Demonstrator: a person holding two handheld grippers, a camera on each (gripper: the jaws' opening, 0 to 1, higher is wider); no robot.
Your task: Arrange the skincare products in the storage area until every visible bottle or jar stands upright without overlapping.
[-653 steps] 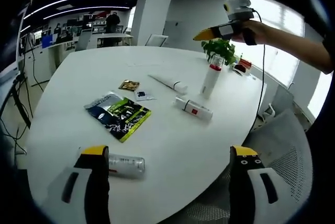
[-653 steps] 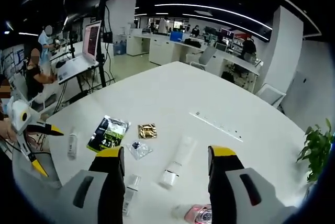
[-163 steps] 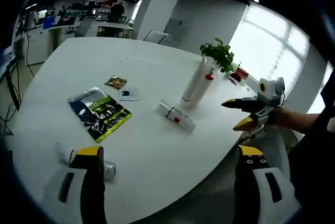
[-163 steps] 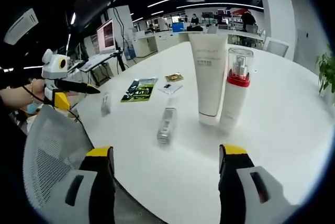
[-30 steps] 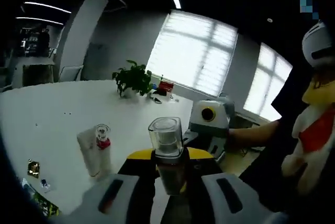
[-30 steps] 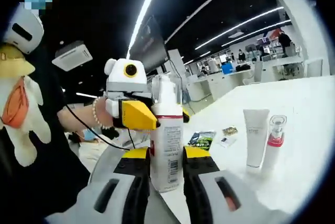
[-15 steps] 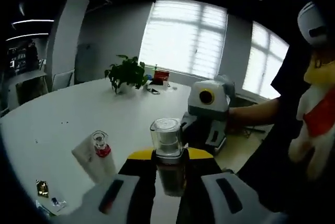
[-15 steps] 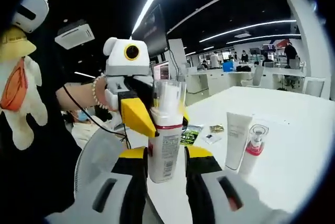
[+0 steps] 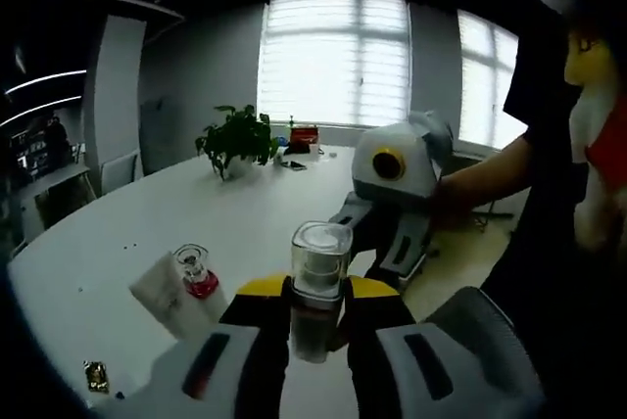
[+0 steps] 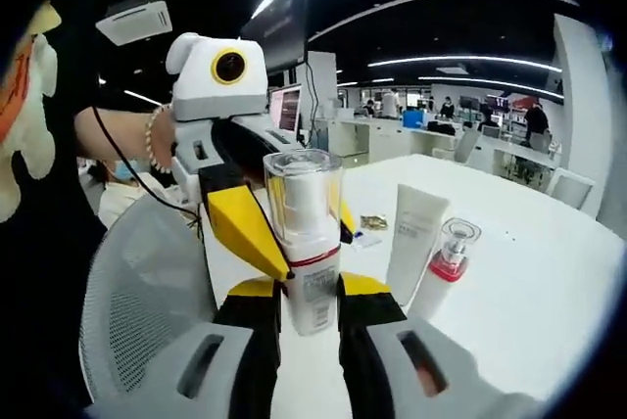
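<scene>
The skincare products are partly tidy. In the right gripper view, a white tube [image 10: 415, 231] and a bottle with a red collar [image 10: 443, 272] stand straight up on the white table [image 10: 529, 272], right of the middle of the frame. They are just beside each other, and it is hard to tell if they touch. Those two look done.

A third bottle, with a clear cap [image 10: 304, 248], is in the middle of the frame, up in the air over the table's near edge. Both tongs grip it. The right gripper [image 10: 299, 287] has its yellow tips squeezed narrow on the lower body of the bottle. The left gripper [image 10: 250, 213] comes in from the left of the frame, and its yellow tip lies against the bottle beside the red band. In the left gripper view, the left gripper [image 9: 315, 287] is pinched tight on that same clear-capped bottle [image 9: 317, 287] at the bottom middle, and the right gripper [image 9: 392, 204] sits just behind it.

So this bottle is not yet on the table. It looks like it needs to be set down standing near the other two, without bumping them.

Through the clear cap a white pump top shows inside. What is inside the tube and bottles cannot be seen.

Small flat packets [image 10: 370, 226] lie on the table behind the held bottle. A green plant [image 9: 235, 140] stands far back, upper left in the left gripper view.
</scene>
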